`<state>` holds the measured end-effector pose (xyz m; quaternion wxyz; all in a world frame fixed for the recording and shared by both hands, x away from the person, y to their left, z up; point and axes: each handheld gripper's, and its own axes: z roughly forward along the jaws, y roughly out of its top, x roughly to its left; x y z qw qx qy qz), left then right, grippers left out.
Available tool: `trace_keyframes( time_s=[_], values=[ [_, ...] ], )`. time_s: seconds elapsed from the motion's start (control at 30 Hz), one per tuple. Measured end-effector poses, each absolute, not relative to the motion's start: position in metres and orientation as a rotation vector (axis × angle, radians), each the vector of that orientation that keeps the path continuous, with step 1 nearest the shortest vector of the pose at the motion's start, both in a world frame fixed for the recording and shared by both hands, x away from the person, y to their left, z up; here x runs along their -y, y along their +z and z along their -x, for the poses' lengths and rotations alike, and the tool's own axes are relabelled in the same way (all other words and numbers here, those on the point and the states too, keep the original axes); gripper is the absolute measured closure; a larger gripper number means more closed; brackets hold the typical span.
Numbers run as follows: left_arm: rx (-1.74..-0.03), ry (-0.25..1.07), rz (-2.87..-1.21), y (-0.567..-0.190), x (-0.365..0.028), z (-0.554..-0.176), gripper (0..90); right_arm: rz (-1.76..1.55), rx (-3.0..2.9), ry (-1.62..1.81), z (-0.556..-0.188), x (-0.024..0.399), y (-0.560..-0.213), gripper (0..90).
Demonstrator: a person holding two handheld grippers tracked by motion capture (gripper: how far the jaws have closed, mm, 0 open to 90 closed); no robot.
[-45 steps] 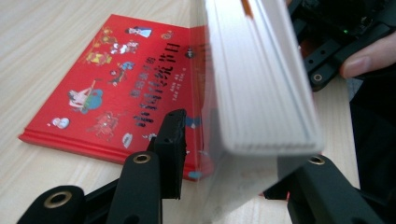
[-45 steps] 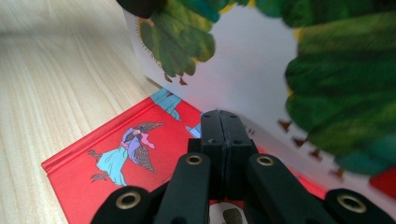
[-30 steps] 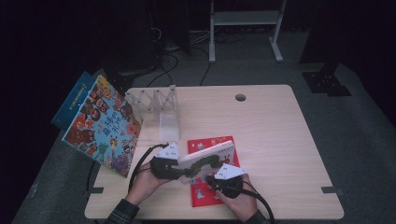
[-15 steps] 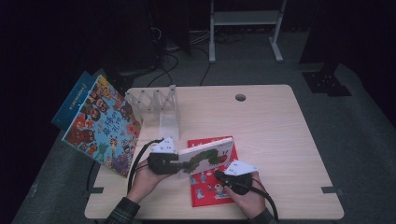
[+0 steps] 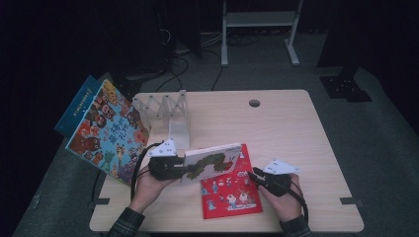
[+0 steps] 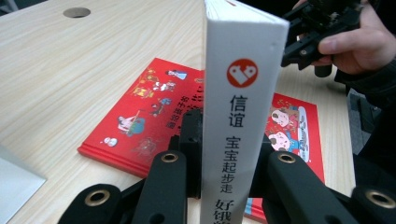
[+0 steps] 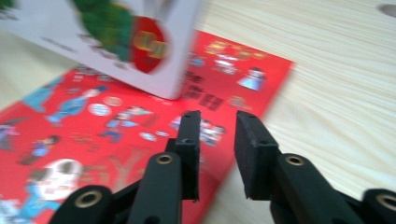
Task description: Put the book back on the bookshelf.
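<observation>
A white board book with a green caterpillar on its cover [image 5: 215,160] stands on edge, lifted over a red picture book [image 5: 232,192] that lies flat on the table. My left gripper [image 5: 185,168] is shut on the white book's left end; in the left gripper view its spine [image 6: 238,102] rises between the jaws [image 6: 229,140]. My right gripper [image 5: 254,175] is to the right of the white book and apart from it. Its jaws [image 7: 217,135] have just been opening, with nothing between them, over the red book's [image 7: 93,121] edge.
A white wire book rack [image 5: 168,111] stands at the table's back left. A large colourful picture book [image 5: 106,131] leans off the left edge, with a blue book [image 5: 79,101] behind it. A cable hole [image 5: 254,103] lies far back. Bare wood stretches to the right.
My right gripper has let go of the white book's right end, drawn away to the right and parted its jaws. The left gripper keeps the book, raised slightly.
</observation>
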<state>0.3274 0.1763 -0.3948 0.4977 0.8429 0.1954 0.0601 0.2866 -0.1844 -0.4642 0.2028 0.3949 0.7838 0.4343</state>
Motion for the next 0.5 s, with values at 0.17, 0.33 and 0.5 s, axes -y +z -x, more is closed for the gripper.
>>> trace_keyframes(
  time_s=[0.17,0.33,0.5],
  values=[
    [-0.506,0.161,-2.016,-0.39,-0.189,-0.329,75.1,-1.18,-2.151,1.174,-0.294,0.202,-0.467,59.9],
    [-0.534,0.184,-1.996,-0.385,-0.203,-0.329,75.2,-1.235,-2.135,1.134,-0.301,0.214,-0.472,52.2],
    [-0.566,0.206,-1.975,-0.382,-0.217,-0.33,75.1,-1.288,-2.108,1.112,-0.307,0.225,-0.475,43.7]
  ],
)
